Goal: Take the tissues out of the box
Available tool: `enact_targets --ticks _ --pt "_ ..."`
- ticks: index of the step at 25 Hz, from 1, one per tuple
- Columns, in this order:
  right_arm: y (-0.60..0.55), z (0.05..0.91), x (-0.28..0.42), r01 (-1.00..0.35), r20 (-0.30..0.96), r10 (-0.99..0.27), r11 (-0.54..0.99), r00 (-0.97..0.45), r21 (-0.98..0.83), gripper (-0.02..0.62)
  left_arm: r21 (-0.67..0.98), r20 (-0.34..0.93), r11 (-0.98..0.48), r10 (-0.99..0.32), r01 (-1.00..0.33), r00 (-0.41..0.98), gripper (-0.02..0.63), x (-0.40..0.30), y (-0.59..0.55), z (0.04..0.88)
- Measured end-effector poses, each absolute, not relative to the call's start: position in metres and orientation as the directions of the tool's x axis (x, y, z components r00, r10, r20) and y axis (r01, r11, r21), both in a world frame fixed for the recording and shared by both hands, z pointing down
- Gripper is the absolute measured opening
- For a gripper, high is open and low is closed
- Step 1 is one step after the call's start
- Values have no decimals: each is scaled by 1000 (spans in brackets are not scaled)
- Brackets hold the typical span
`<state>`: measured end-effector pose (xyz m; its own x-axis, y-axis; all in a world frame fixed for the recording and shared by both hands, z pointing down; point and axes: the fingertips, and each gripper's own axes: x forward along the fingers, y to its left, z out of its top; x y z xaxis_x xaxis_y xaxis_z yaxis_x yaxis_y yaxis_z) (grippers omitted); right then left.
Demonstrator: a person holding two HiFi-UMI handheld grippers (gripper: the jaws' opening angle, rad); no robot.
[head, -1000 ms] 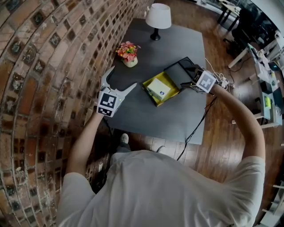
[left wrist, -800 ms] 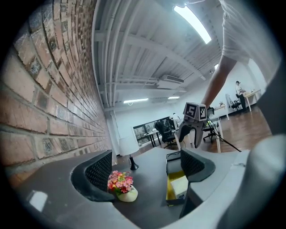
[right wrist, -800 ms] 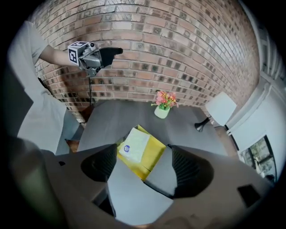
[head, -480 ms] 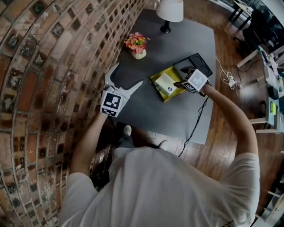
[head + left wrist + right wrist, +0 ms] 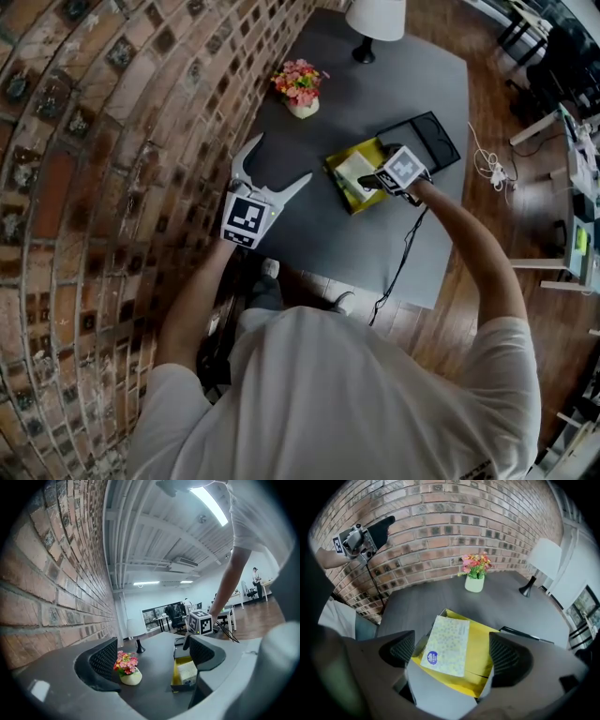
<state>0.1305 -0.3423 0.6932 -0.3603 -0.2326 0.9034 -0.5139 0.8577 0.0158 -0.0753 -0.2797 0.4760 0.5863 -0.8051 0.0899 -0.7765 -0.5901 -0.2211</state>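
The task is judged not yet begun: the tissue pack (image 5: 446,645) is seen lying flat inside the open yellow box (image 5: 482,638), over which the right gripper (image 5: 454,652) is held, jaws opening and pressing on nothing, while the left gripper (image 5: 154,656) is kept well apart from the box, spread wide and empty.

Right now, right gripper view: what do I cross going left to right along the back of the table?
left gripper → flower pot → lamp
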Motion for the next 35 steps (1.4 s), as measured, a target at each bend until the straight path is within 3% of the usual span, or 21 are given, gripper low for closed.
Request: enact_targets --ticks 23,35 --pt "-355 775 104 -596 953 -130 801 -275 -63 511 -153 93 -583 -813 -798 575 483 -67 -285 491" --pt "-344 800 97 -672 942 -52 714 -331 -197 509 -136 106 -573 -820 -808 563 483 -79 -275 492"
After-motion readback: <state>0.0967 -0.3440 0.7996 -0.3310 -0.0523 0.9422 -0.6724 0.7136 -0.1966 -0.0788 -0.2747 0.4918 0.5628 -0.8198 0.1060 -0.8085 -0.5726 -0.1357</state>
